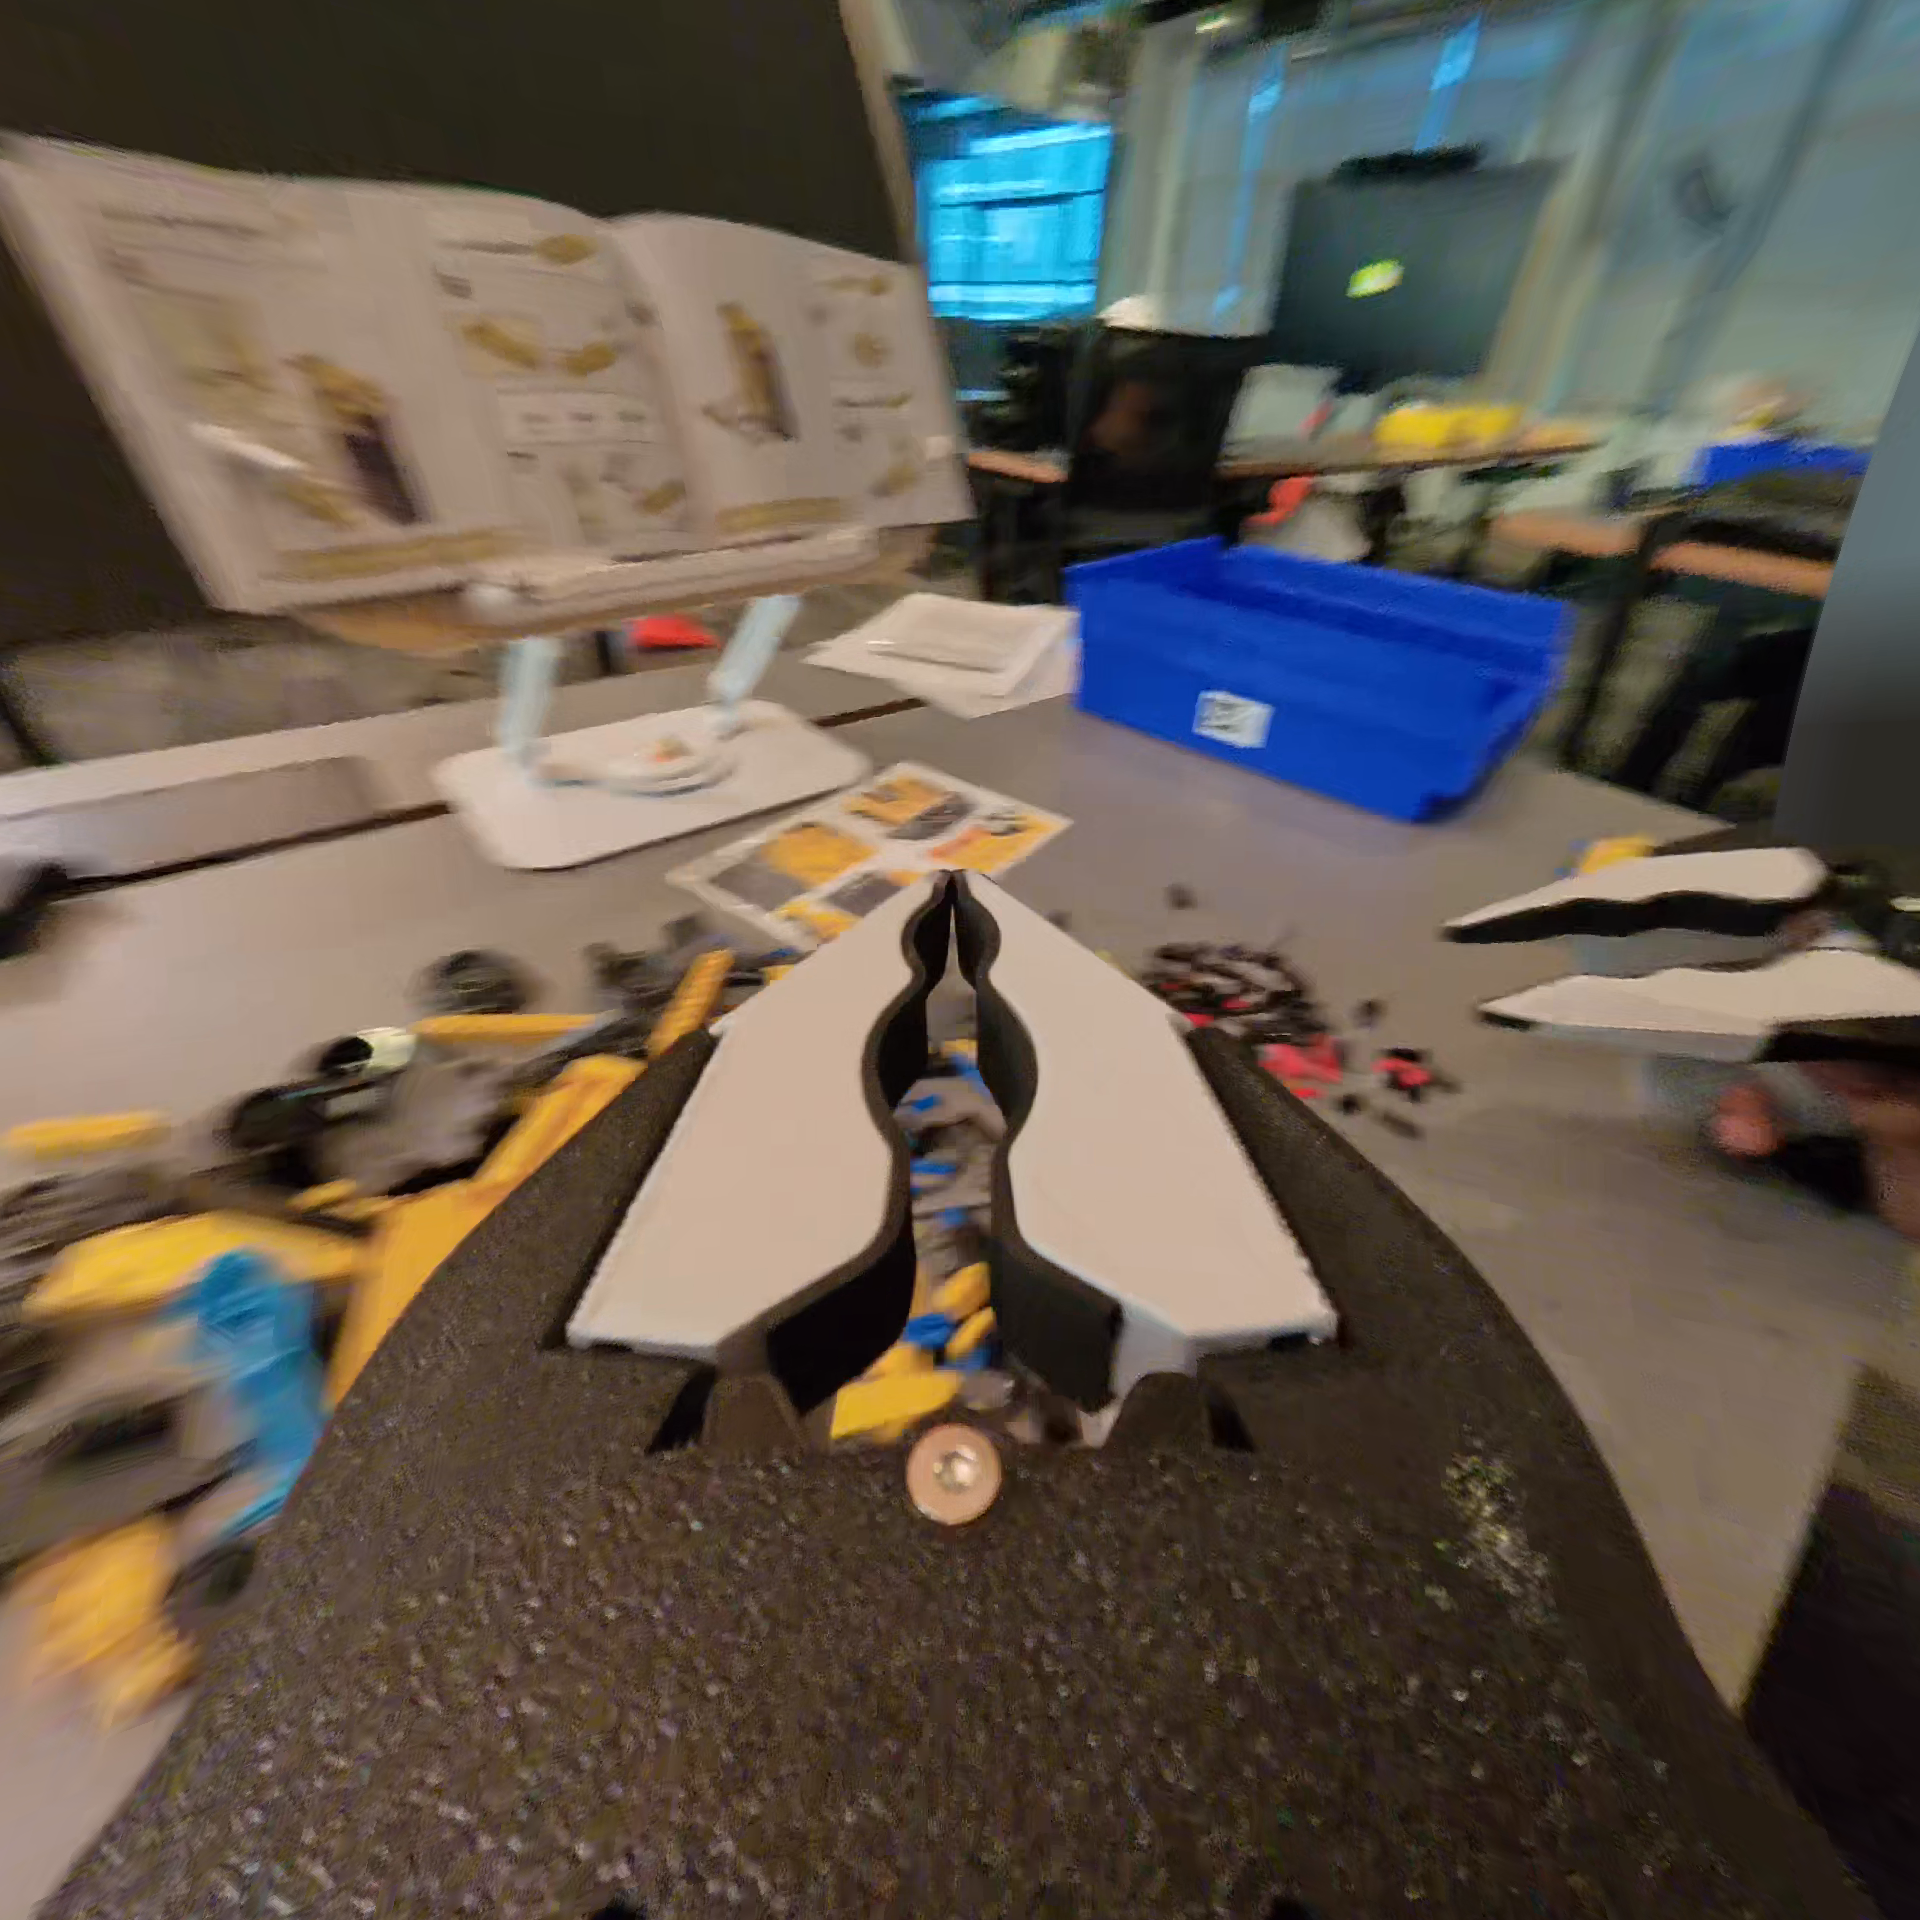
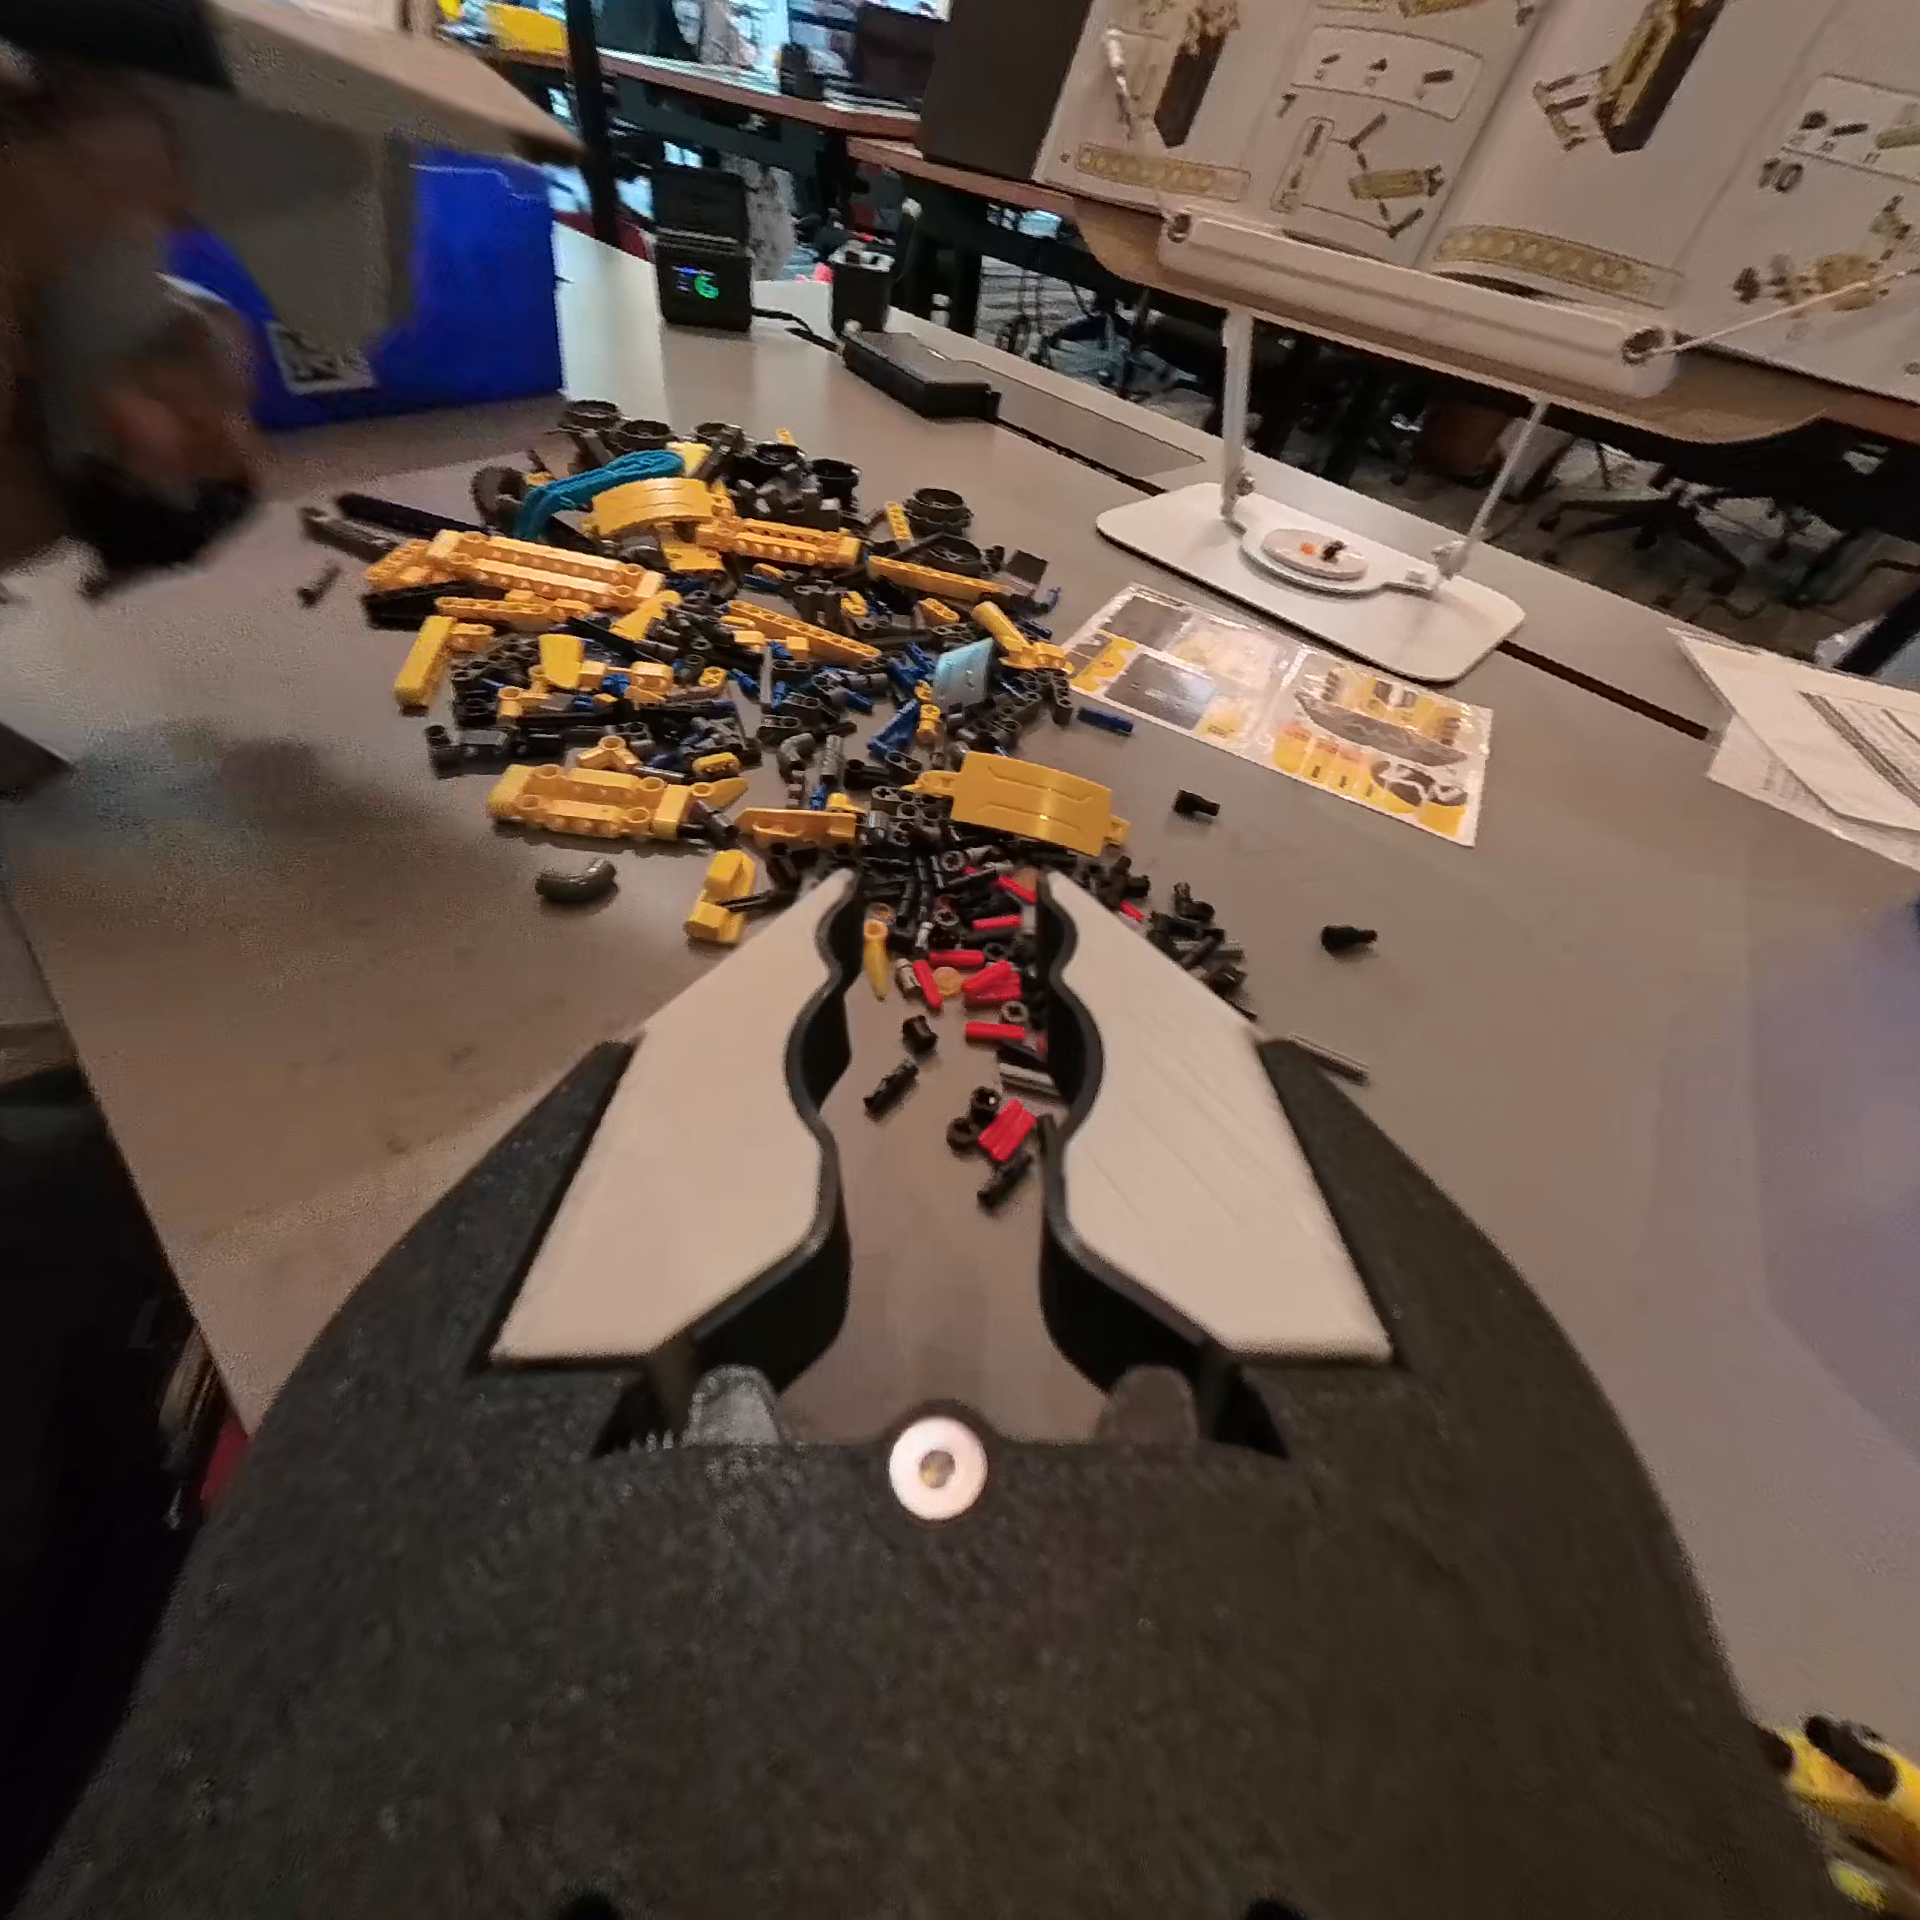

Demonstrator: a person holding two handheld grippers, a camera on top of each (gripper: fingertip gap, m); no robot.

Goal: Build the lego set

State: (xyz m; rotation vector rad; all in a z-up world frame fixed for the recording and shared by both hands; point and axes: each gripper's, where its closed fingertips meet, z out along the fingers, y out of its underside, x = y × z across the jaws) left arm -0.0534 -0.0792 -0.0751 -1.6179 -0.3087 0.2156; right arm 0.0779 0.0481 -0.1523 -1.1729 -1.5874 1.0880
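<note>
A pile of yellow, black and blue building pieces [image 2: 665,644] lies on the grey table [image 2: 1558,1039]. My right gripper [image 2: 948,894] is open and empty, held low over small red and black pins [image 2: 987,977] at the pile's near edge. It also shows in the left wrist view [image 1: 1465,971], open, at the right. My left gripper [image 1: 951,883] is shut with its tips touching and nothing seen between them, above the yellow pieces [image 1: 499,1174]. That view is blurred by motion.
An open instruction book [image 1: 499,384] rests on a white stand [image 1: 655,790] at the back. A sticker sheet [image 2: 1288,707] lies beside the pile. A blue bin [image 1: 1320,665] and loose papers [image 1: 956,644] sit farther back. The table edge [image 2: 135,1091] runs along the left. Tip to tip, the grippers are about 20 centimeters apart.
</note>
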